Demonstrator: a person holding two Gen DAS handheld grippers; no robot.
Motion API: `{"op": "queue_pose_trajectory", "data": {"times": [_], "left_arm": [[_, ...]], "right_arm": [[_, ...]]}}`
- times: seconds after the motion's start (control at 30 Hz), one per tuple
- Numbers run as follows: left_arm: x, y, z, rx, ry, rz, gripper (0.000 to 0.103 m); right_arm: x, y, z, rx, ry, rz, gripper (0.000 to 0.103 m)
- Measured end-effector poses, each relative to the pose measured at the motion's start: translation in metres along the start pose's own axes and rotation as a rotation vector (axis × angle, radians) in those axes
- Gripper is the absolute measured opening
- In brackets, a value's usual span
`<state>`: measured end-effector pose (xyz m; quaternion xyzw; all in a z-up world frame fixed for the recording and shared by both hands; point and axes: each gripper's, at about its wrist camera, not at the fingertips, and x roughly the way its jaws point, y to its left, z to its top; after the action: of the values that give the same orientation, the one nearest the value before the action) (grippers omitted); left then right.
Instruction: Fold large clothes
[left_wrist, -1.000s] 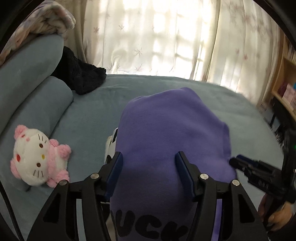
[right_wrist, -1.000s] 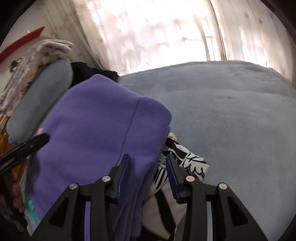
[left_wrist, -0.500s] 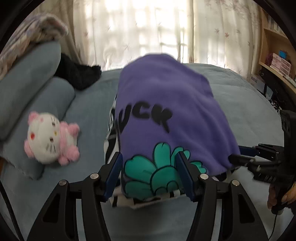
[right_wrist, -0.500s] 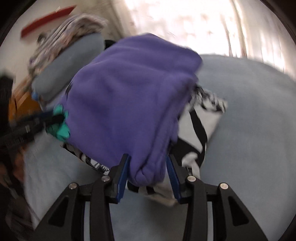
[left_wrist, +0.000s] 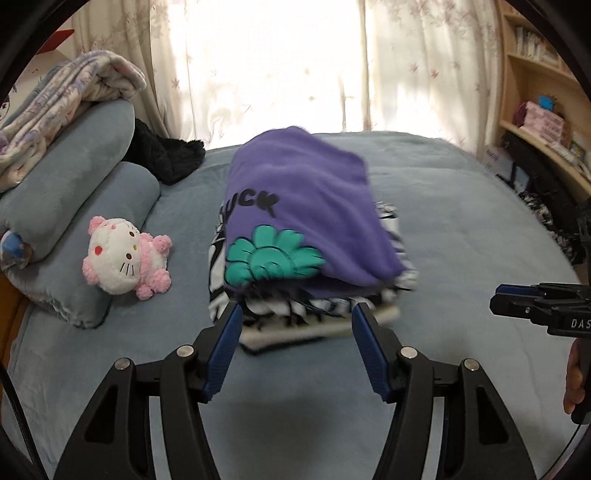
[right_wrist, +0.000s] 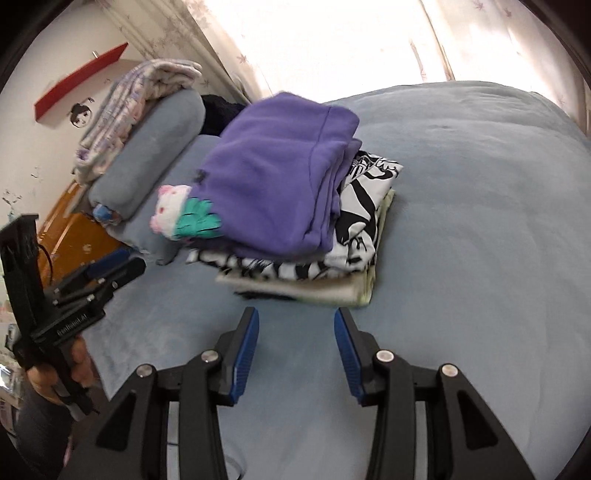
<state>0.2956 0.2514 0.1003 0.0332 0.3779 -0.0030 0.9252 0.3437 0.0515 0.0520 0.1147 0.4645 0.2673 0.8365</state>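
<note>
Daylight poured through the curtains (left_wrist: 280, 66) at twelve o'clock, blown out to white glare. The folded pile (left_wrist: 306, 236) was smeared with motion blur. Fisheye bending curved everything toward black corners, and a soft shadow lay at six o'clock.

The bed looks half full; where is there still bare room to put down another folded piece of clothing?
The blue bed cover lies bare right of the folded stack topped by the purple sweater, out to the curtains, and in front of the stack near both grippers. The left side is crowded: stuffed toy, pillows, a black garment and a rolled blanket.
</note>
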Motion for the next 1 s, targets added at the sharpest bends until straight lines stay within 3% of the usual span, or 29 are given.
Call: {"op": "queue_pose_trajectory", "data": {"times": [0.17,0.43,0.6,0.7,0.8,1.0], "left_arm": [[-0.075,-0.034,-0.024,-0.03,-0.038,-0.05,0.071],[-0.157,-0.084,-0.056,-0.056,-0.066,-0.124,0.075],[-0.207,-0.113,-0.074,-0.066,-0.099,-0.166,0.078],[-0.233,-0.126,-0.086,-0.081,-0.117,-0.17,0.087],[-0.249,-0.139,-0.103,-0.081,-0.129,-0.187,0.088],[-0.243,-0.174,-0.154,-0.069,-0.11,-0.144,0.091]], "right_arm": [[-0.073,0.027,-0.032,-0.062,-0.038,-0.023,0.043],[-0.167,0.05,-0.088,-0.114,-0.049,-0.029,0.043],[-0.22,0.05,-0.123,-0.129,-0.099,-0.018,0.044],[-0.24,0.049,-0.14,-0.139,-0.133,-0.036,0.045],[-0.251,0.05,-0.165,-0.166,-0.16,-0.084,0.047],[-0.251,0.048,-0.211,-0.179,-0.2,-0.151,0.056]]}}
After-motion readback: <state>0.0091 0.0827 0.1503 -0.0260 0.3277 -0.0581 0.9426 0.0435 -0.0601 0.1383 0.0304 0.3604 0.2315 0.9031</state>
